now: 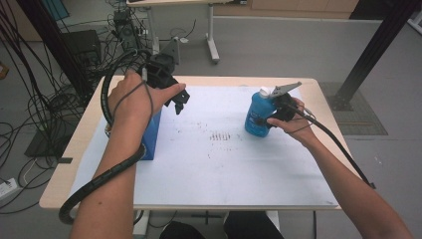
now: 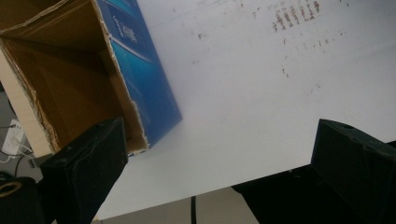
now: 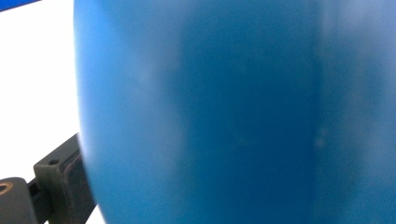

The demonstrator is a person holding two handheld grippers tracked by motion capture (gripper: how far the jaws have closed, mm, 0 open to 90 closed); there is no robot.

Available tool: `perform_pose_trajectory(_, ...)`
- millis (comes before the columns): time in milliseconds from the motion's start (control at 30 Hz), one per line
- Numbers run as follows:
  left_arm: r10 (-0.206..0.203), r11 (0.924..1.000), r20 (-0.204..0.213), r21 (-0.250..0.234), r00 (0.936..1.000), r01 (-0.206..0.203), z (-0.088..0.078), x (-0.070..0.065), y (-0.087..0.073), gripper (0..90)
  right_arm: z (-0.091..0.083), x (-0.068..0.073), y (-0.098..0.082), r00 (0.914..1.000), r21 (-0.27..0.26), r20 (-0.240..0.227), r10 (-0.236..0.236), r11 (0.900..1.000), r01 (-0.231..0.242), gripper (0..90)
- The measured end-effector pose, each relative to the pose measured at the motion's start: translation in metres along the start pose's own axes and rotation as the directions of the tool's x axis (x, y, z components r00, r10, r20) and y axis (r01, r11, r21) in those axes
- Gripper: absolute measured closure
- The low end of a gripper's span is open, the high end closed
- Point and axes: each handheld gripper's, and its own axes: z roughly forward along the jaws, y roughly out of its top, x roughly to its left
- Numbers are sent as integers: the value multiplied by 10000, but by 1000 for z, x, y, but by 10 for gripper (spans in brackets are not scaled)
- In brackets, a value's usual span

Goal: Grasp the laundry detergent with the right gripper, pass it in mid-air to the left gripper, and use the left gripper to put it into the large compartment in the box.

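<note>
Right tongs (image 1: 271,118) grip blue bottle (image 1: 257,117); bottle hides far jaw.

Grey floor (image 1: 278,45) under even light, pale wooden counter (image 1: 67,159) topped with a scuffed white mat (image 1: 239,169), black cables (image 1: 30,104) tangled at left, a second table's white legs (image 1: 213,35) behind, dark metal post (image 1: 373,50) at right
</note>
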Motion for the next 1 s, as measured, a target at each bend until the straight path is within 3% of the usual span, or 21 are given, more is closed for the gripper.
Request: perform_pose_trajectory(1000, 34, 10000, -17, 21, 10000, -34, 0, -1, 0, 42, -3, 1, -3, 9999, -222, 103, -80, 9997, 82, 20)
